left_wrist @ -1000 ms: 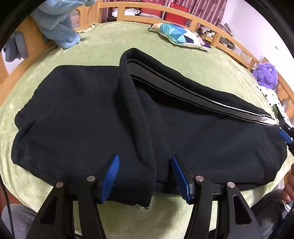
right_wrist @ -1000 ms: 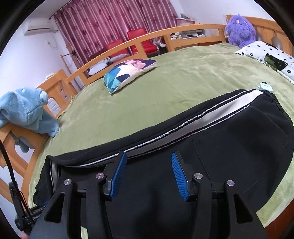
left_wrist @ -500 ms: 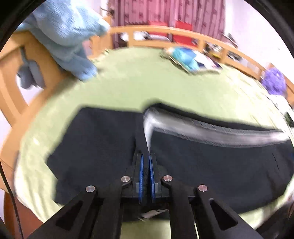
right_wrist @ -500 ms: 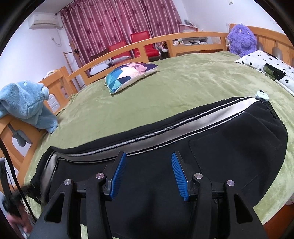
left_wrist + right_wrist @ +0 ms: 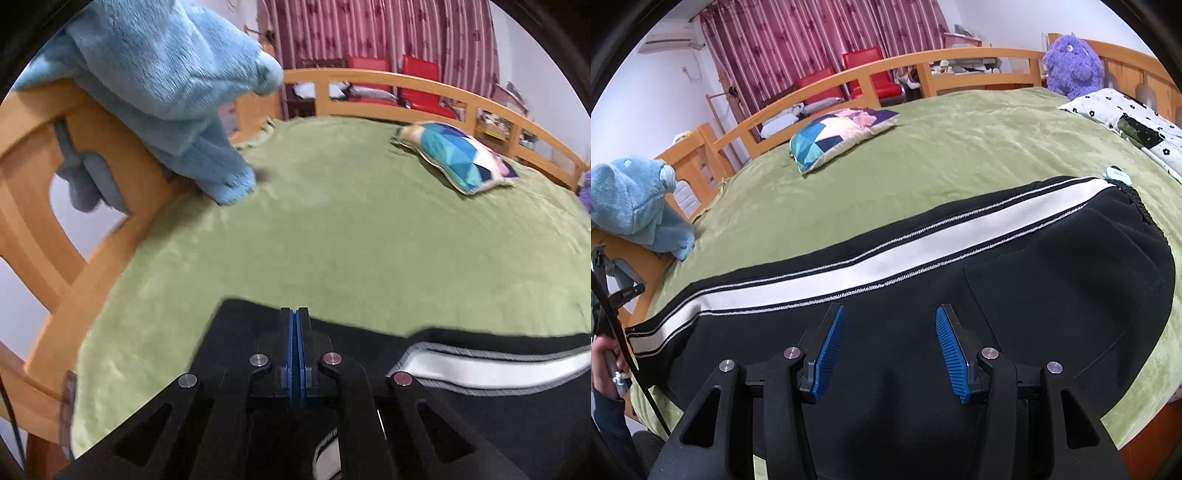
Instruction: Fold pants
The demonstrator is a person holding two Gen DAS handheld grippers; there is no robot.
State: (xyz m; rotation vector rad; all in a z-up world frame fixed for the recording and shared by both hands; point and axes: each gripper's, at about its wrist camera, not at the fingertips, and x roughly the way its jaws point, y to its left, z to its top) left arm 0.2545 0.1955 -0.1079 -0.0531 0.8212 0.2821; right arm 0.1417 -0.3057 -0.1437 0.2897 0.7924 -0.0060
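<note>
While the bed (image 5: 960, 147) fills both views under a green blanket, only the right wrist view takes in the pants (image 5: 1052, 295) nearly whole: black, lying flat across the near part of the blanket, a white stripe (image 5: 886, 262) running along the far edge to the waistband at the right. The left wrist view catches just the other end, a dark fold (image 5: 251, 328) of cloth rising at the fingers and a short run of the stripe to the right of it.

The wooden rail (image 5: 879, 70) curves round the far side in both views, red chairs behind it against the maroon curtains. A blue plush (image 5: 166, 85) looms large on the rail in the left wrist view; the right wrist view shows it small at the far left. A patterned pillow (image 5: 842, 136) lies on the blanket, well apart from the pants, seen by both cameras. Only the right wrist view shows a purple plush (image 5: 1071, 62) at the far corner, a white flowered cloth (image 5: 1126, 122) beside it, and a small pale object (image 5: 1115, 175) just past the waistband.

The left gripper (image 5: 296, 347) has its blue pads pressed together, and black cloth sits right at them; whether any lies between them I cannot tell. The right gripper (image 5: 890, 347) is spread wide over the black cloth, with nothing between its pads.
</note>
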